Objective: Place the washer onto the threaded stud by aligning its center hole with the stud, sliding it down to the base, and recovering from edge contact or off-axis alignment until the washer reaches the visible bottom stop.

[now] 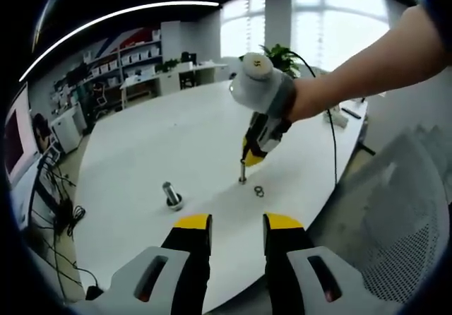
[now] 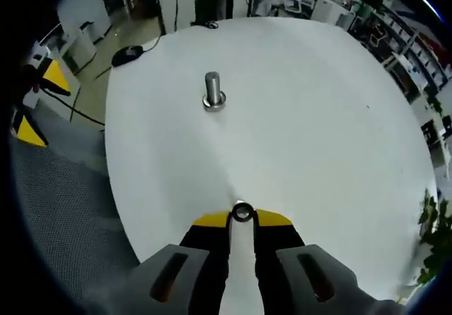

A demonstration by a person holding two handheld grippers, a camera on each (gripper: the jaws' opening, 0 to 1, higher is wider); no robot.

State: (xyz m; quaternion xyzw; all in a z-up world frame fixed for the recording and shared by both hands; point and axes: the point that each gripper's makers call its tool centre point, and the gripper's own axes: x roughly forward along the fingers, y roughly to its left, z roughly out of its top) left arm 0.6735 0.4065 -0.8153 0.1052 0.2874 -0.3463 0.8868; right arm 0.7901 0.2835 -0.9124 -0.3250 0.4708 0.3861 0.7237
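Table: a big round white top (image 2: 332,117), bare and matte; in the right gripper view its edge curves down the left side, with grey floor beyond.
Stud: a short threaded stud (image 2: 214,90) stands upright on its wide base, alone on the table, well ahead of the right gripper; in the left gripper view it sits left of centre.
Second post: a thin upright post (image 1: 242,171) stands directly under the right gripper's tips (what it is, I cannot tell).
Washer on the table: a small dark ring (image 1: 259,191) lies flat just beside that post.
Right gripper (image 2: 241,217): jaws drawn in narrow, pinching a washer (image 2: 242,212) between the yellow tips, well short of the stud.
Left gripper (image 1: 236,223): jaws parted with a clear gap, gripping nothing, hovering at the near table edge.
Hand: a bare forearm (image 1: 367,68) reaches in from the right.
Room: shelving (image 1: 127,61) with boxes along the far wall, bright windows (image 1: 332,25), a leafy plant (image 1: 282,57), a mesh chair (image 1: 402,209) at the table's edge, cables on the floor.
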